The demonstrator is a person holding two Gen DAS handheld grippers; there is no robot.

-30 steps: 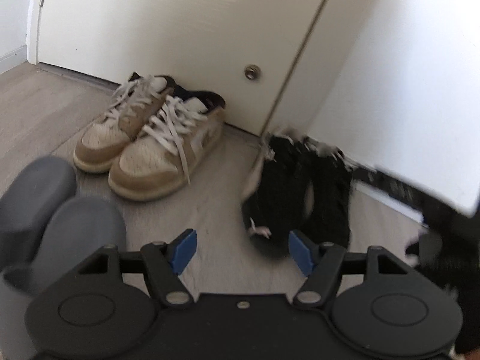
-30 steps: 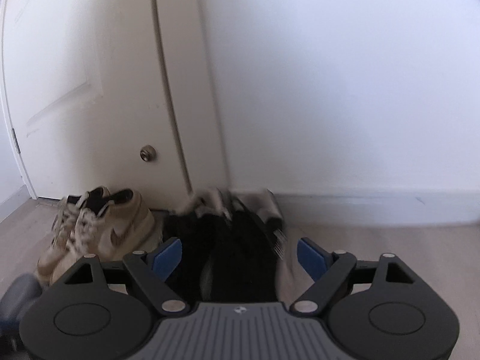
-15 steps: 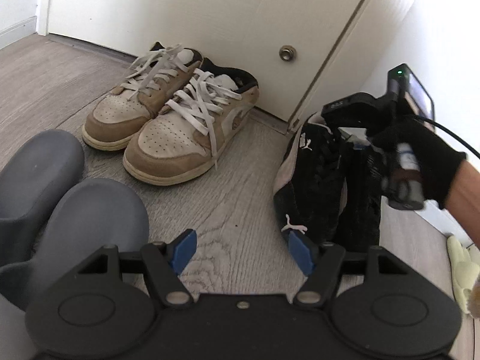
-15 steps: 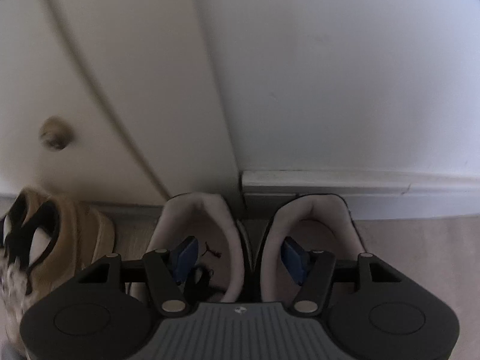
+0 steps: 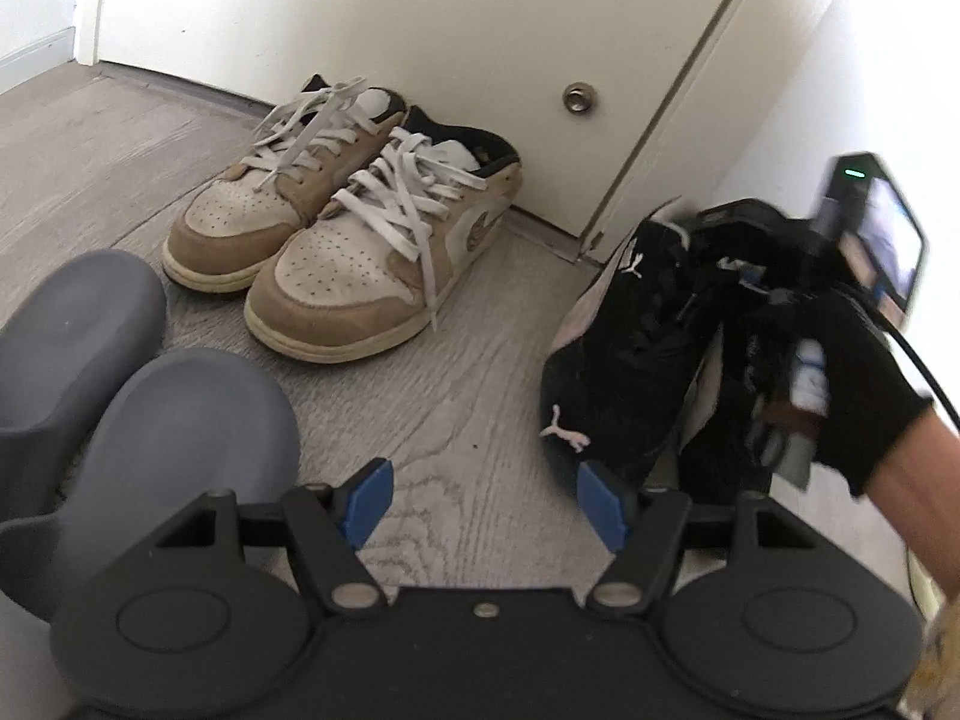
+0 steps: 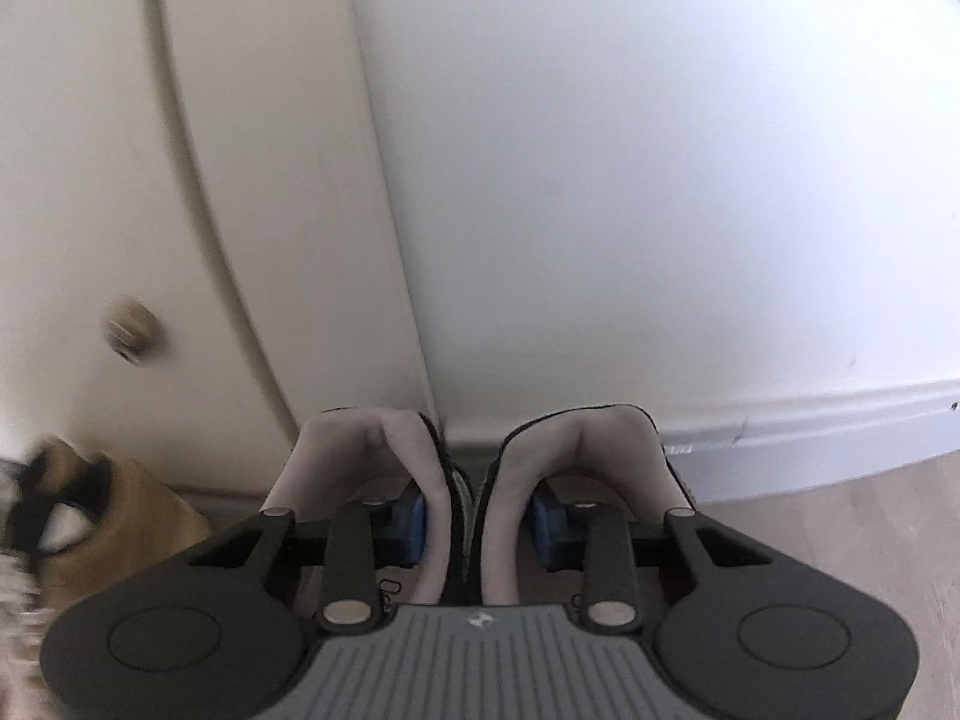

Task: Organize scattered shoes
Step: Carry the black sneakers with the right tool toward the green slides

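1. Since a second ago, when its jaws stood spread short of the black shoes (image 6: 474,480), the right gripper (image 6: 477,519) has pushed forward and has just been closing, one blue pad inside each shoe, pinching the two touching inner collar walls between them.
2. The pair stands heels to the baseboard (image 6: 810,420), just beside the door (image 5: 420,30); it seems tilted, though blur leaves that uncertain.
3. The left gripper (image 5: 483,507) hovers unchanged, jaws spread over bare floor (image 5: 450,396).
4. The tan sneakers (image 5: 360,252) already sit paired at the door, so I judge the black pair is being aligned alongside; the grey shoes (image 5: 150,414) remain.
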